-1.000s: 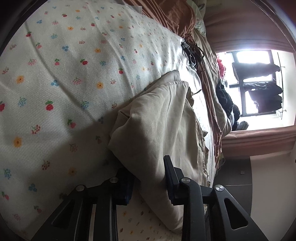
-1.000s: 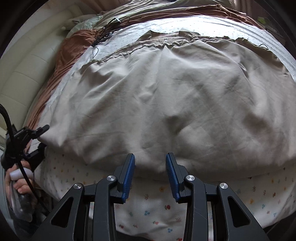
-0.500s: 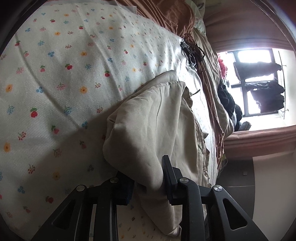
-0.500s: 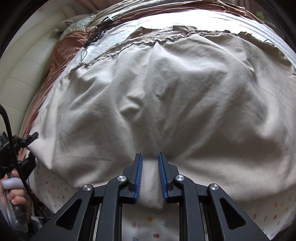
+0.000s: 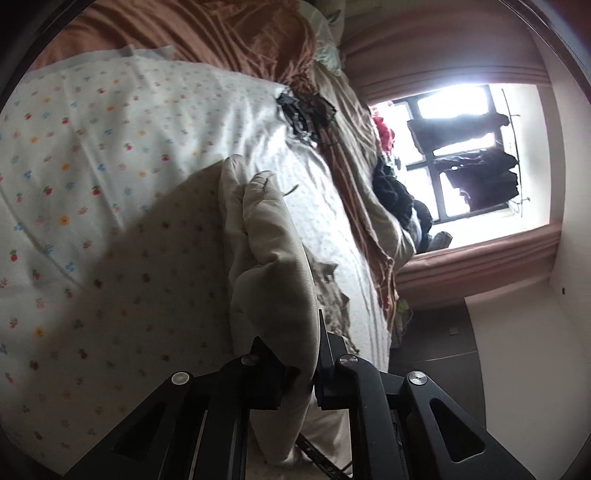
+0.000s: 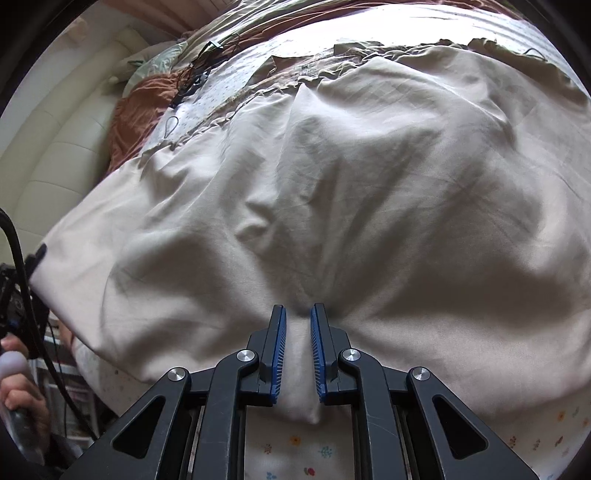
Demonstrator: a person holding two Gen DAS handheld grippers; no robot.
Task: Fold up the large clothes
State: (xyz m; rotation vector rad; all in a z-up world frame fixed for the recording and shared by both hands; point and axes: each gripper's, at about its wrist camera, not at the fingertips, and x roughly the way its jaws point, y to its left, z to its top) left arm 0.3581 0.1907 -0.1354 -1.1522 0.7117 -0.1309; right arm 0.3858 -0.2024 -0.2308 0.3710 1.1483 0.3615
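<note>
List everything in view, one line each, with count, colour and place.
beige garment: one, beige, spread over the bed, near edge pinched in two places
floral sheet: one, white with small flowers, under the garment
brown bedding: one, rust brown, bunched at the bed's far end
black cables: a tangle, black, on the sheet's far edge
window: one, bright, dark clothes hanging at it
left hand-held gripper: one, black, closing on a bunched fold
right hand-held gripper: one, black with blue pads, clamping the near hem
</note>
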